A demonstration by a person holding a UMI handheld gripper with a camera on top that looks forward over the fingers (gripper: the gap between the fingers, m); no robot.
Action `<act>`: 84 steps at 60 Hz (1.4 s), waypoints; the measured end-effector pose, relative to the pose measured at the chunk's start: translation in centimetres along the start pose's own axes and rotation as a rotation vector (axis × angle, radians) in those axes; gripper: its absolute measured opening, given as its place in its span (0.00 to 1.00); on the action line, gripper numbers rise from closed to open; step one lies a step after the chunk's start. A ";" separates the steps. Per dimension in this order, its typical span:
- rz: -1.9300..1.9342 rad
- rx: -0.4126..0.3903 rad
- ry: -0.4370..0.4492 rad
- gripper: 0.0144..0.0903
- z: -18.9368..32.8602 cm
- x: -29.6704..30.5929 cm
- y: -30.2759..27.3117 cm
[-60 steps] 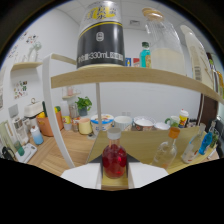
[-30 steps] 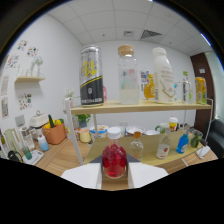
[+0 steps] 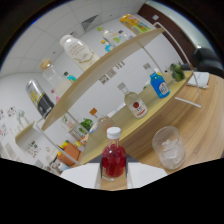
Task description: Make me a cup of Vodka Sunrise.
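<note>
Right now your gripper (image 3: 114, 175) was clamped on the small red bottle (image 3: 113, 159) with a white cap, both fingers (image 3: 82, 176) pressed to its sides. The view was tilted. Just beside it on the wooden table (image 3: 200, 125) stood a glass with ice (image 3: 167, 146). Beyond sat a clear bottle (image 3: 133, 103), a blue bottle (image 3: 159, 85) and a wooden shelf (image 3: 110, 62) carrying more bottles.

The red bottle's (image 3: 113, 159) base is hidden behind the fingers (image 3: 82, 176), themselves cut off below. Labels on the shelf (image 3: 100, 70) bottles are too blurred to read.
</note>
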 end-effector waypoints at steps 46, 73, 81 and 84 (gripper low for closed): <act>1.467 0.088 -0.335 0.27 0.4 1.3 -6.3; 0.406 0.158 -0.201 0.27 -1.1 -4.0 -8.7; 0.035 0.196 -0.144 0.27 -1.1 -6.1 -7.2; -0.081 0.197 -0.119 0.27 -0.8 -6.1 -5.7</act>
